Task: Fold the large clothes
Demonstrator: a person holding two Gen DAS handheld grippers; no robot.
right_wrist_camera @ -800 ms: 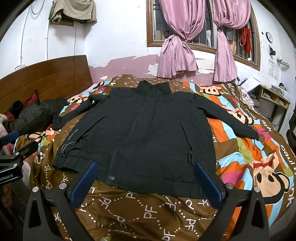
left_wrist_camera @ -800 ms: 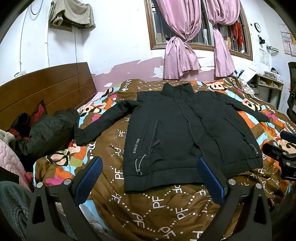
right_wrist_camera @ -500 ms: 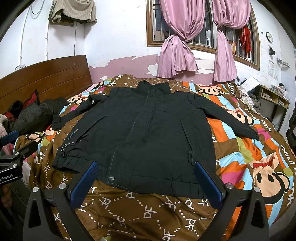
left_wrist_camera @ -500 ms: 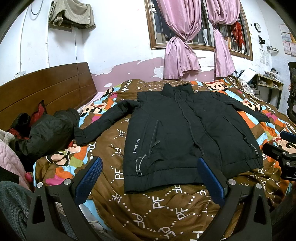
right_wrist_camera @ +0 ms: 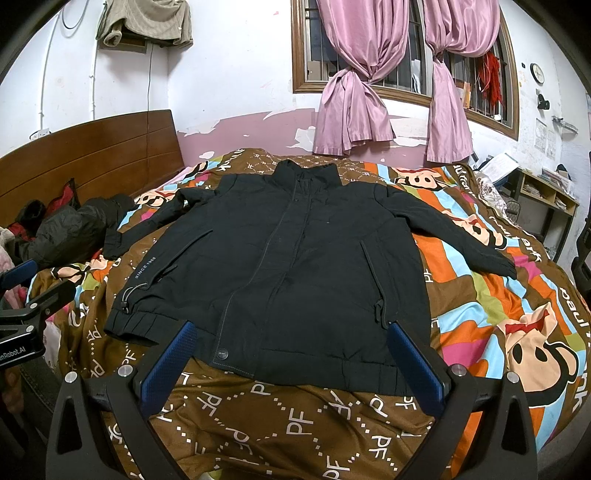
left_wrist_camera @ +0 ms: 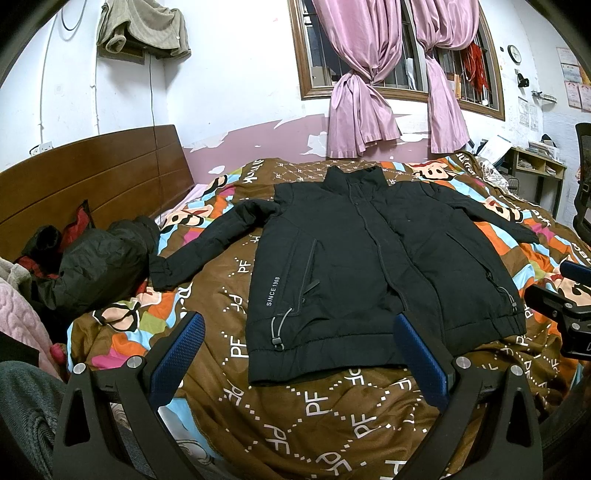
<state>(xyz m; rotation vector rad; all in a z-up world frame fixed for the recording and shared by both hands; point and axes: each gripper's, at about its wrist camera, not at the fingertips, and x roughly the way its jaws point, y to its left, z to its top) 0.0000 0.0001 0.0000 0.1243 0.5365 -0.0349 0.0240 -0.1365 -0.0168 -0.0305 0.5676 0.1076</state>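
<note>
A black jacket (left_wrist_camera: 369, 266) lies spread flat, front up and zipped, on a bed covered by a brown quilt (left_wrist_camera: 314, 406) printed with "PF" lettering and bright cartoon monkey faces. Its stand-up collar points to the far wall; its hem lies at the near edge. Both sleeves stretch outward, the left sleeve (left_wrist_camera: 210, 243) angling toward the near left, the right sleeve (right_wrist_camera: 454, 236) reaching to the right over orange and blue patches.

The left gripper (left_wrist_camera: 299, 354) hangs above the near left part of the quilt, its blue-padded fingers (left_wrist_camera: 177, 354) spread wide and holding nothing; the jacket's near left hem corner shows between them. The right gripper (right_wrist_camera: 291, 365) hovers over the near hem, its fingers (right_wrist_camera: 415, 369) likewise wide apart and empty, framing the hem's middle and right stretch. Neither tool touches the fabric.

At the left, a crumpled dark padded coat (left_wrist_camera: 99, 266) rests just beside a wooden headboard (left_wrist_camera: 92, 177), near the left sleeve's cuff. On the far wall, knotted pink curtains (right_wrist_camera: 351, 103) hang in a barred, wood-framed window (right_wrist_camera: 413, 74). A beige garment (left_wrist_camera: 144, 29) is draped high on the white wall at left.
</note>
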